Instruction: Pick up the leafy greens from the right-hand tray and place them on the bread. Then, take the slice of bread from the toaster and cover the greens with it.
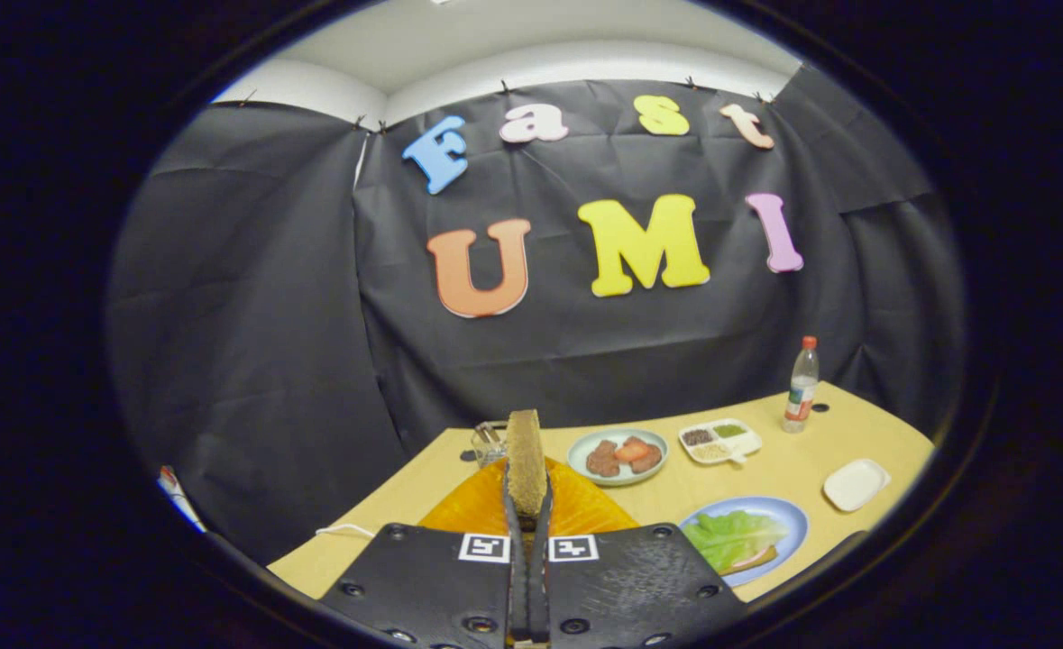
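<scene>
My gripper point(528, 507) is shut on a slice of brown bread point(525, 460), which stands upright, edge-on, between the two fingers. It is held above the orange toaster point(576, 509), whose top shows just beyond the fingers. To the right of the fingers a blue plate point(788, 518) holds a slice of bread point(752, 561) with the leafy greens point(731, 536) lying on top of it.
On the tan table point(765, 469) beyond the toaster: a pale plate with meat and tomato pieces point(618, 455), a white divided tray of condiments point(720, 440), a bottle with a red cap point(801, 386), a small white dish point(855, 483), a glass container point(488, 442).
</scene>
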